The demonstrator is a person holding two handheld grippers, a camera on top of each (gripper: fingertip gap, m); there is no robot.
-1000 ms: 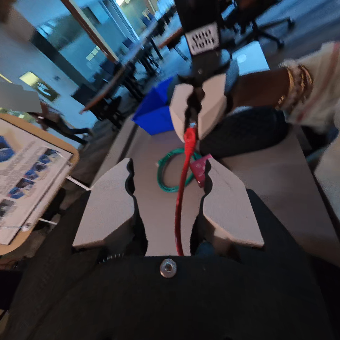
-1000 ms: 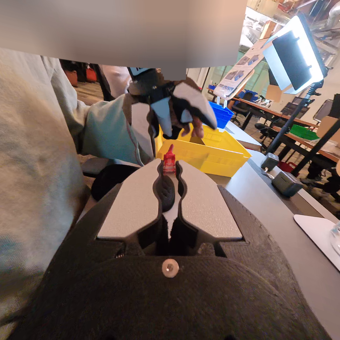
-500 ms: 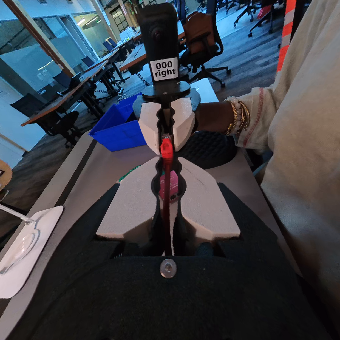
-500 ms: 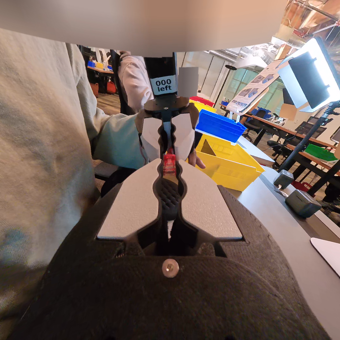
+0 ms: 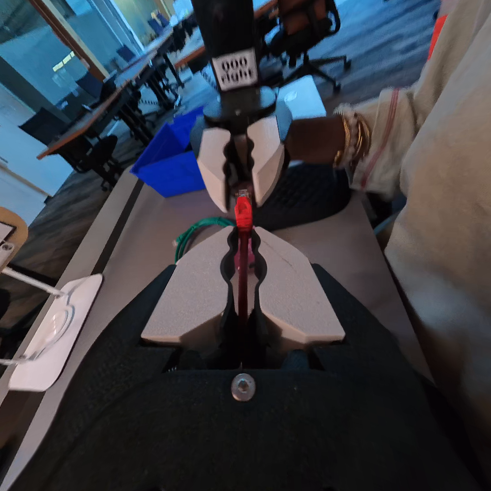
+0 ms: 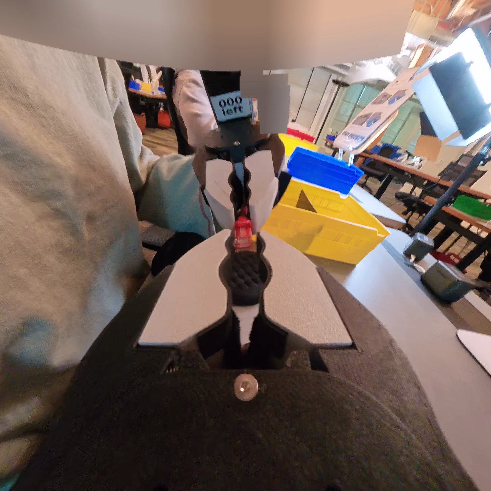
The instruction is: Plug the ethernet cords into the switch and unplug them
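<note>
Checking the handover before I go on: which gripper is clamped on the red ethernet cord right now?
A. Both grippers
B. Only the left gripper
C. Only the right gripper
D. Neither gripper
B: the left gripper is shut on the red ethernet cord just behind its plug, while the right gripper's fingers stand slightly apart, with the plug end between their tips but not pinched.

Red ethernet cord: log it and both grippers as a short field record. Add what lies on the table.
held item: red ethernet cord, red plug at its end
left gripper: fingers shut on the cord, plug sticking out past the tips
right gripper: faces the left one, fingers flank the plug, grip unclear
grey table: coiled green cable, blue plastic bin, yellow plastic bin
switch: not in view
</note>
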